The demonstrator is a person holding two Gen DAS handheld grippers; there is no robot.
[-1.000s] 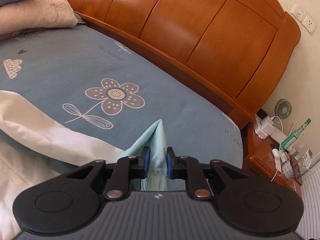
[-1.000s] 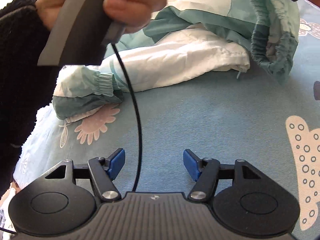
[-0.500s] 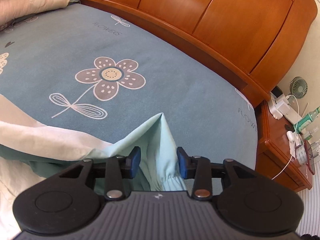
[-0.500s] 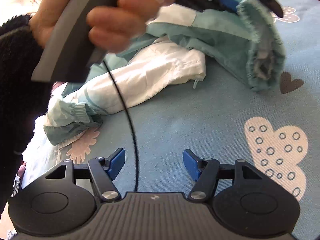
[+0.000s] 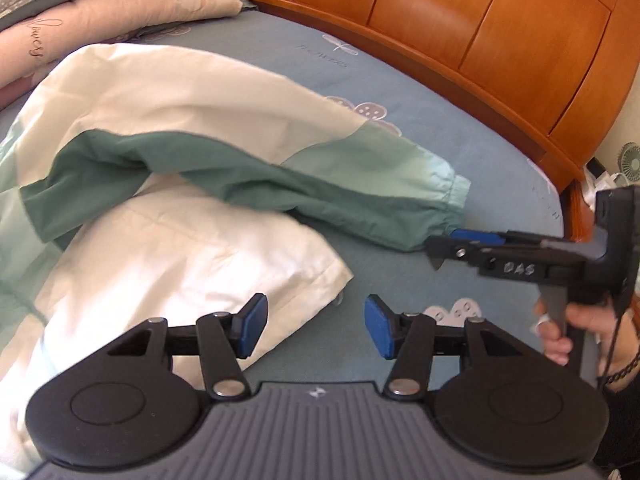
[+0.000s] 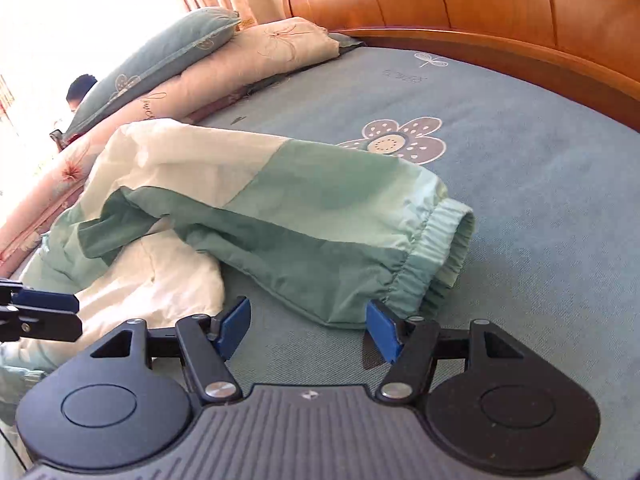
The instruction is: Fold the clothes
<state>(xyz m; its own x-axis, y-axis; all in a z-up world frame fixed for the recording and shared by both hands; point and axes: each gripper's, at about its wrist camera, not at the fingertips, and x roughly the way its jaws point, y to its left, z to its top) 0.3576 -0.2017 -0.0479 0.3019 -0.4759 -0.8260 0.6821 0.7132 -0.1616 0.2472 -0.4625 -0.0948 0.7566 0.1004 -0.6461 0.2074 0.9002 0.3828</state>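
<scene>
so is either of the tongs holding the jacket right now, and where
Nothing is held. The left tongs are opening with no cloth between them; the right tongs stand open beside the jacket sleeve's cuff.

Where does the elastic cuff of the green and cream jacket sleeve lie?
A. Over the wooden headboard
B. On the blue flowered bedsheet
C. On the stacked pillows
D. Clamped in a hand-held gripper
B: the elastic cuff rests on the blue flowered bedsheet, with no pad pressing on it.

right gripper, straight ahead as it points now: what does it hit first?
Probably the green sleeve near its elastic cuff, lying just past the open right gripper. Only bare bedsheet lies between; depth is uncertain in the fisheye view.
</scene>
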